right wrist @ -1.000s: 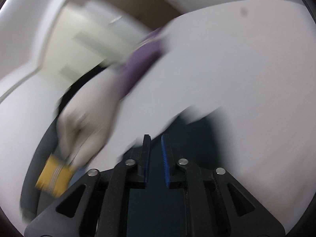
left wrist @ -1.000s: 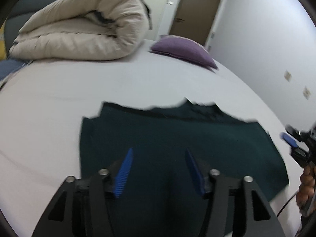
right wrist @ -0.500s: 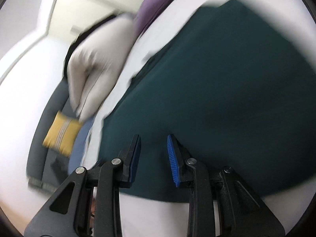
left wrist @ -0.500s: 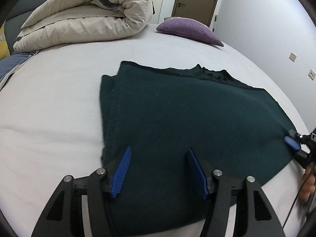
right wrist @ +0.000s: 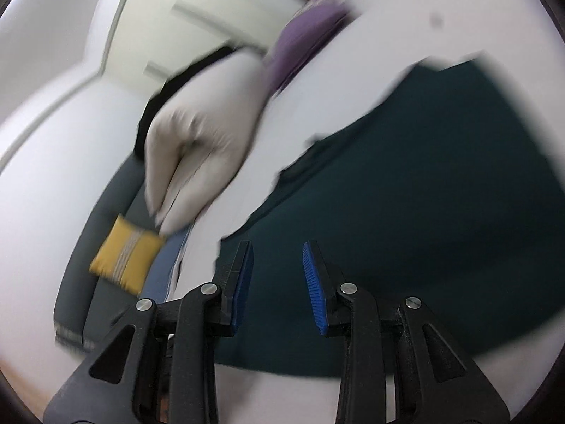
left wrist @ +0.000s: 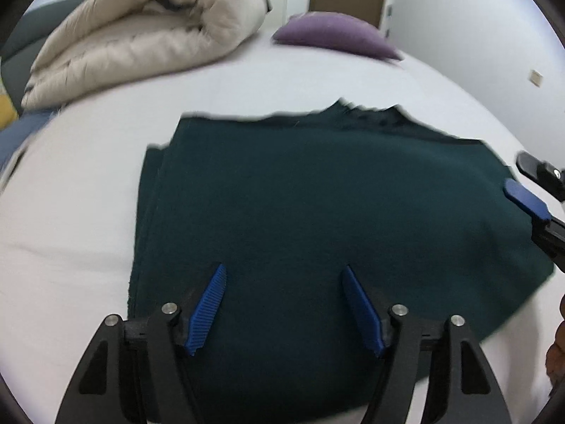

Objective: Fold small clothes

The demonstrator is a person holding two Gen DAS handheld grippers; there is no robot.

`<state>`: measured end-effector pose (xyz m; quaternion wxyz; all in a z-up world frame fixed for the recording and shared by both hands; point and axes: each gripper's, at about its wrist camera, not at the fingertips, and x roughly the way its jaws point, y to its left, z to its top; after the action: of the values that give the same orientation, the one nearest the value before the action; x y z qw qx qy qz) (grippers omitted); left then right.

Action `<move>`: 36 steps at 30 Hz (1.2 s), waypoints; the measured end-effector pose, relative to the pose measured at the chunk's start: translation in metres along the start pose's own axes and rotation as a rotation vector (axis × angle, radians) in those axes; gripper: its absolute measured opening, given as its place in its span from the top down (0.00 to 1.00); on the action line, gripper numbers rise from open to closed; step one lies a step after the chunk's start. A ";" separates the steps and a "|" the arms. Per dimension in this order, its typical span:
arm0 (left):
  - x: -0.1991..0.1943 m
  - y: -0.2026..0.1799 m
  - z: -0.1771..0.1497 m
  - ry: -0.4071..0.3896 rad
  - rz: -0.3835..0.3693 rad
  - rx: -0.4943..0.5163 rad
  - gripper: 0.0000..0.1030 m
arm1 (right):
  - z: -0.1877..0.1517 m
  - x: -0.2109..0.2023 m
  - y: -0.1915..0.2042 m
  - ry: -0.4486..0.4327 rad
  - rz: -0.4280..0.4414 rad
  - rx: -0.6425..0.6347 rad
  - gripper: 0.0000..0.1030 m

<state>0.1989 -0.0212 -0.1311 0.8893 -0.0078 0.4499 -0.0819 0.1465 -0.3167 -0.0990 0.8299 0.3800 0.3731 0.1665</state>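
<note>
Both grippers now empty over dark green garment [left wrist: 317, 219].
Left gripper [left wrist: 284, 309] jaws wide apart; right gripper [right wrist: 277, 284], pinched shut 1 s ago, now apart at garment's right edge: fold laid, next grab pending.

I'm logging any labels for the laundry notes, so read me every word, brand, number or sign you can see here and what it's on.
None: no readable text in either view.
Dark green garment: no tag or print shows.
Purple pillow, rolled duvet, yellow cushion: no lettering.
Wall plate: too small and blurred to tell.
Left gripper and right gripper: no markings visible.
</note>
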 end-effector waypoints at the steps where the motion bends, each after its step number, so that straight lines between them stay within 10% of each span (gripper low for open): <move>1: 0.001 0.001 0.001 -0.006 0.002 -0.001 0.28 | 0.002 0.019 -0.002 0.024 -0.007 0.018 0.71; 6: 0.004 -0.002 -0.003 -0.008 0.014 0.019 0.26 | 0.024 0.066 -0.042 0.028 -0.069 0.103 0.72; 16: 0.007 -0.001 -0.002 -0.011 0.018 0.023 0.25 | 0.086 -0.040 -0.113 -0.258 -0.231 0.160 0.70; 21: 0.008 -0.002 -0.002 -0.013 0.023 0.027 0.25 | 0.082 -0.112 -0.122 -0.317 -0.344 0.127 0.49; 36: 0.006 -0.003 0.001 0.002 0.028 0.008 0.25 | 0.056 -0.139 -0.154 -0.102 -0.249 0.200 0.48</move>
<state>0.2033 -0.0248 -0.1350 0.8899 0.0023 0.4505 -0.0716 0.0942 -0.5243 -0.1229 0.8200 0.4194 0.3894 0.0052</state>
